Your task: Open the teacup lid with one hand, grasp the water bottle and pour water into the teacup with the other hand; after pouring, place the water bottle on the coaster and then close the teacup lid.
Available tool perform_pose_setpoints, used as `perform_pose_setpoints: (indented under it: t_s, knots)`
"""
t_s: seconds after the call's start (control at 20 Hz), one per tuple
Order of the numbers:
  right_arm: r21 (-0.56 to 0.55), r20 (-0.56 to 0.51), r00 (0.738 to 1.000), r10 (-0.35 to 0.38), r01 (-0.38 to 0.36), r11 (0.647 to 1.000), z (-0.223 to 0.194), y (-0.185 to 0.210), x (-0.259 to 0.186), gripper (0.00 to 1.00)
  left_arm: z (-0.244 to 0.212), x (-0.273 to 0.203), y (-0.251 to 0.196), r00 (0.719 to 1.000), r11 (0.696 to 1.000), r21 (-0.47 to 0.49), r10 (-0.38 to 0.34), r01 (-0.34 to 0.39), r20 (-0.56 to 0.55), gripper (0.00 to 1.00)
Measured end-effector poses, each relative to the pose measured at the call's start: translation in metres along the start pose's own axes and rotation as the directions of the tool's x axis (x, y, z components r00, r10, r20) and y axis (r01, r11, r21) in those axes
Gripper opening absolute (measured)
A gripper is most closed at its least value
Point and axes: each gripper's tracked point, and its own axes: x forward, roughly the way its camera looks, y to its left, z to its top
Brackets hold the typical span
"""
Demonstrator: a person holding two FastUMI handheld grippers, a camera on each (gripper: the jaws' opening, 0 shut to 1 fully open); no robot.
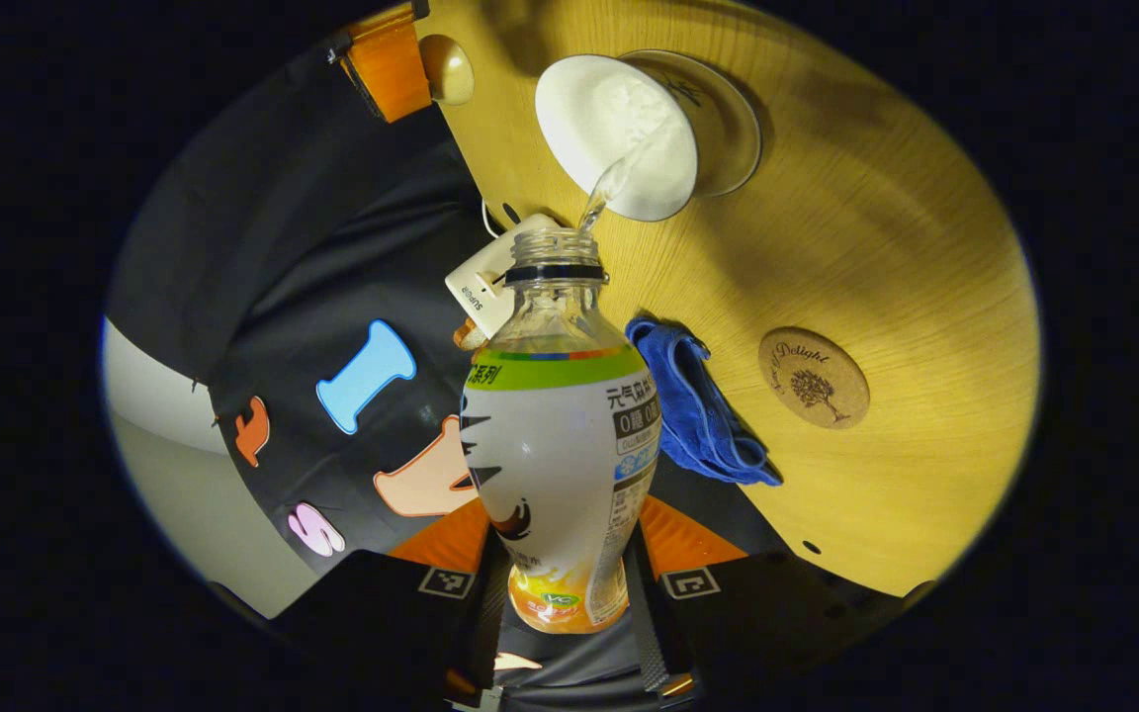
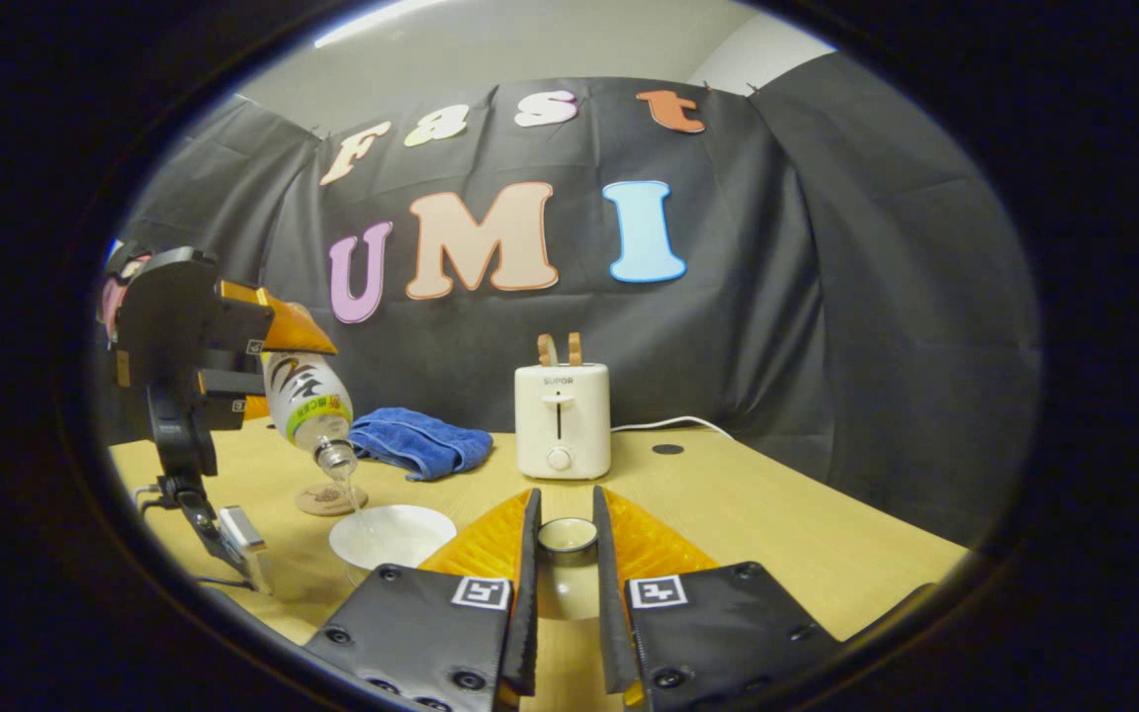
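The clear plastic water bottle with the white and green label (image 1: 560, 445) is clamped at its lower body between both fingers of the left tool (image 1: 569, 593), seen from behind in the left gripper view and from the side in the right gripper view (image 2: 307, 400). Its long axis is tilted, base up and back, uncapped neck pointing down and forward toward the white ceramic teacup (image 1: 619, 133), into which a thin stream of water falls. The bottle is judged light and thin-walled, liable to dent under a hard squeeze and somewhat slippery at the label film; the waisted lower body is judged the safest hold.

The teacup stands on the pale wooden counter (image 1: 906, 247), with the round cork coaster (image 1: 814, 377) near it and a crumpled blue cloth (image 1: 703, 405) between coaster and bottle.

The right tool (image 2: 567, 554) is closed on the small round teacup lid (image 2: 568, 535), held near the cup (image 2: 392, 536). The lid is judged rigid, smooth and breakable.
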Motion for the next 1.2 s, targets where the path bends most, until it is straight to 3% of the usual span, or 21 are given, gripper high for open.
perform_pose_setpoints:
  t_s: [0.35, 0.6, 0.75, 0.9, 1.0, 1.05, 1.1, 1.2]
  knots:
    - [0.0, 0.0, 1.0, 0.0, 0.0, 1.0, 0.001, 0.0, 0.001, 0.29, 0.005, -0.004, 0.013, 1.0, 0.998, 0.064, 0.016, -0.017, 0.007, 0.54]
    - [0.0, 0.001, 1.0, 0.0, 0.0, 1.0, 0.0, 0.0, 0.001, 0.29, 0.006, -0.003, 0.008, 1.0, 0.999, 0.041, 0.013, -0.013, 0.008, 0.54]
    - [0.0, 0.001, 1.0, 0.0, 0.0, 1.0, 0.0, 0.0, 0.002, 0.29, 0.008, -0.003, 0.003, 1.0, 0.999, -0.034, 0.008, -0.007, 0.023, 0.53]
    - [0.0, 0.001, 1.0, 0.0, 0.0, 1.0, 0.0, 0.0, 0.001, 0.29, 0.011, -0.004, -0.008, 0.999, 0.979, -0.204, -0.003, 0.011, 0.042, 0.53]
    - [-0.001, 0.0, 1.0, 0.001, -0.001, 1.0, 0.0, 0.0, 0.001, 0.29, 0.015, -0.007, -0.015, 0.998, 0.929, -0.369, -0.004, 0.026, 0.06, 0.53]
    - [0.0, 0.001, 1.0, 0.001, -0.001, 1.0, 0.0, 0.0, 0.001, 0.29, 0.017, -0.01, -0.021, 0.998, 0.883, -0.467, -0.009, 0.04, 0.067, 0.53]
    - [-0.001, 0.0, 1.0, 0.001, -0.001, 1.0, 0.0, 0.001, 0.001, 0.29, 0.021, -0.012, -0.025, 0.997, 0.829, -0.558, -0.007, 0.049, 0.076, 0.53]
    - [-0.001, 0.001, 1.0, 0.001, -0.001, 1.0, 0.0, 0.0, 0.001, 0.29, 0.022, -0.018, -0.033, 0.996, 0.689, -0.721, -0.015, 0.075, 0.089, 0.53]
